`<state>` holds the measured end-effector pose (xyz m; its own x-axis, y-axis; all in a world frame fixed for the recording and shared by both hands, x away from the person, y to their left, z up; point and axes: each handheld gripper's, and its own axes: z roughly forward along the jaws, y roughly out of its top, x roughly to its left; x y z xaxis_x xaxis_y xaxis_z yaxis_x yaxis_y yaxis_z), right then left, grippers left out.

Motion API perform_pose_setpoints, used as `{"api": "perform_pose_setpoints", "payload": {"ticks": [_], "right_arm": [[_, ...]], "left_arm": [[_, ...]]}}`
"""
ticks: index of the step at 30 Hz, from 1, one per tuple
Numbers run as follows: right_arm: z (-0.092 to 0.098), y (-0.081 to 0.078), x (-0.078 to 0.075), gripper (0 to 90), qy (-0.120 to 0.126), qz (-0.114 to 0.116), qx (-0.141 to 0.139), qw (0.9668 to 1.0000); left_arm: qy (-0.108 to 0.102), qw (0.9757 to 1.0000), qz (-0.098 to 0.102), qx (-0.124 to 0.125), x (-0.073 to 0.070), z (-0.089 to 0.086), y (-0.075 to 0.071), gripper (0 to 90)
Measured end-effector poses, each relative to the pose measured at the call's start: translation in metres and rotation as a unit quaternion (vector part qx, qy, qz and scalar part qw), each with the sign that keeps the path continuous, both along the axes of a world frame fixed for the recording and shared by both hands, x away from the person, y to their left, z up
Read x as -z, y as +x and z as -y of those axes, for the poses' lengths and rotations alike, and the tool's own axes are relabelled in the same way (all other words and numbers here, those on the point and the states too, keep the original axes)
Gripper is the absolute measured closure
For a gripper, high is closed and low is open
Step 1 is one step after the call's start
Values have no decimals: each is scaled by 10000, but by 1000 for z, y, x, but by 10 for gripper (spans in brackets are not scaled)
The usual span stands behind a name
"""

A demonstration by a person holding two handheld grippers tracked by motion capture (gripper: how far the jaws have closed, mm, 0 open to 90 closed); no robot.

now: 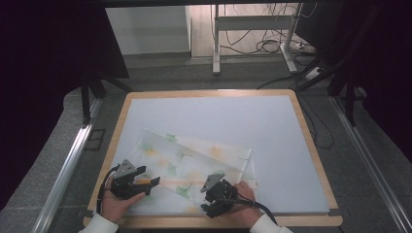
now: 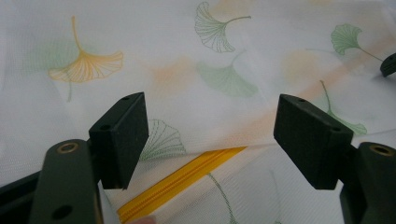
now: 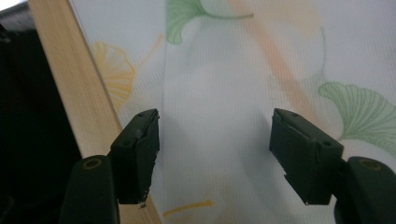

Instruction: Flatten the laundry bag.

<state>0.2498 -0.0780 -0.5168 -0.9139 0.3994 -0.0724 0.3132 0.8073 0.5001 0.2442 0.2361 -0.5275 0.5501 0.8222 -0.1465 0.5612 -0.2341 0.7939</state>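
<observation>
A white cloth (image 1: 194, 155) printed with green and orange ginkgo leaves lies folded on the near half of the table. A yellow zipper strip (image 1: 170, 182) runs along its near part. My left gripper (image 1: 150, 175) is at the cloth's near left corner, pointing right. In the left gripper view, the left gripper (image 2: 210, 126) stands open just above the cloth (image 2: 224, 70), with the zipper (image 2: 182, 179) below the gap. My right gripper (image 1: 208, 199) is near the cloth's front edge. Seen close, the right gripper (image 3: 215, 140) is open over the cloth (image 3: 224, 84), gripping nothing.
The table has a pale mat (image 1: 218, 116) and a wooden rim (image 1: 311, 145); its front edge (image 3: 79, 102) runs close to my right gripper's left jaw. Beyond the table stand a desk frame (image 1: 216, 43) and cables on the floor.
</observation>
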Motion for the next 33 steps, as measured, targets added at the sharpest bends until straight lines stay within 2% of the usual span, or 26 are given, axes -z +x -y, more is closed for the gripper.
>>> {"api": "perform_pose_setpoints", "payload": {"ticks": [1, 8, 16, 18, 21, 24, 33], "right_arm": [[1, 1, 0, 347, 56, -76, 61, 9999], [4, 4, -1, 501, 90, -61, 188, 9998], [3, 5, -4, 778, 108, -94, 121, 9998], [4, 7, -4, 821, 119, -109, 135, 9998], [5, 8, -5, 852, 177, -139, 152, 9996], [6, 9, -9, 869, 339, -131, 150, 9992], [11, 14, -23, 879, 744, -109, 191, 9970]], "left_arm": [[4, 10000, 2, -2, 0, 0, 0, 265], [15, 10000, -18, 6, 0, 1, 0, 265], [28, 10000, -25, 25, 1, 1, 0, 265], [31, 10000, -25, 29, 1, 1, 0, 265], [34, 10000, -18, 43, 1, 1, 0, 265], [34, 10000, -15, 45, 1, 1, 0, 265], [50, 10000, 6, 44, 1, 2, 0, 265]]}}
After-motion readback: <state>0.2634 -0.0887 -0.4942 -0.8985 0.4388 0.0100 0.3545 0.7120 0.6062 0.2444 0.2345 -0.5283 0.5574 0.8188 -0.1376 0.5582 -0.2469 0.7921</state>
